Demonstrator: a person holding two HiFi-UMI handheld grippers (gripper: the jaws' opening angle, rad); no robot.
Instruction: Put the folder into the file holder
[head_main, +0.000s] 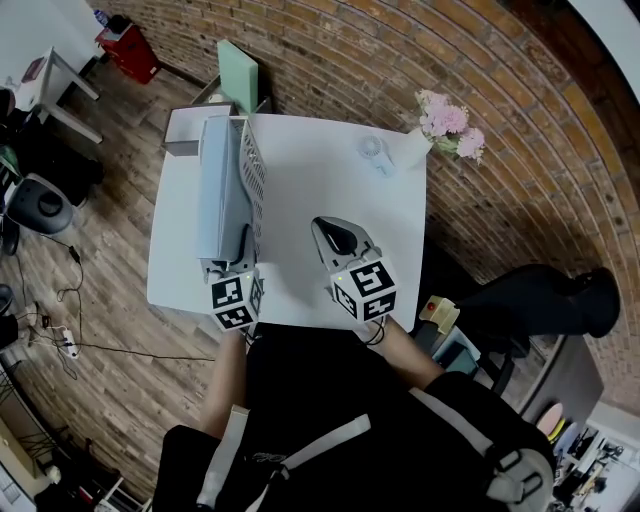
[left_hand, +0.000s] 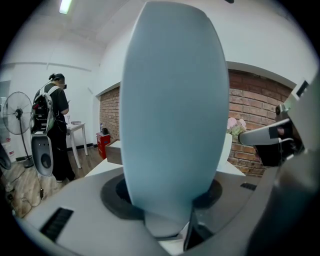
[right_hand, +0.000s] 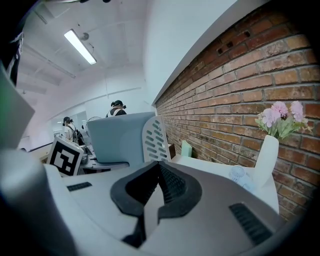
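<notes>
A brick wall curves round the top of the head view, with wood flooring at nine o'clock. A white square table (head_main: 330, 190) fills the middle. Along its nine o'clock edge stands the pale blue folder (head_main: 222, 190), running from twelve towards six. It lies close against the perforated side wall of the white file holder (head_main: 253, 172), apparently inside it, with its near end pointing at the person.

The left gripper (head_main: 241, 250) is at that near end. Its jaws are spread with the folder between them, and a dark gap shows beside the folder at the right jaw. The right gripper (head_main: 336, 236) hovers over the table's six o'clock area, just right of the left one, with its jaws pressed together on nothing.

At one o'clock a white vase of pink flowers (head_main: 443, 125) stands on the corner. A small pale round object (head_main: 373, 152) lies just beside it at its eight o'clock.
</notes>
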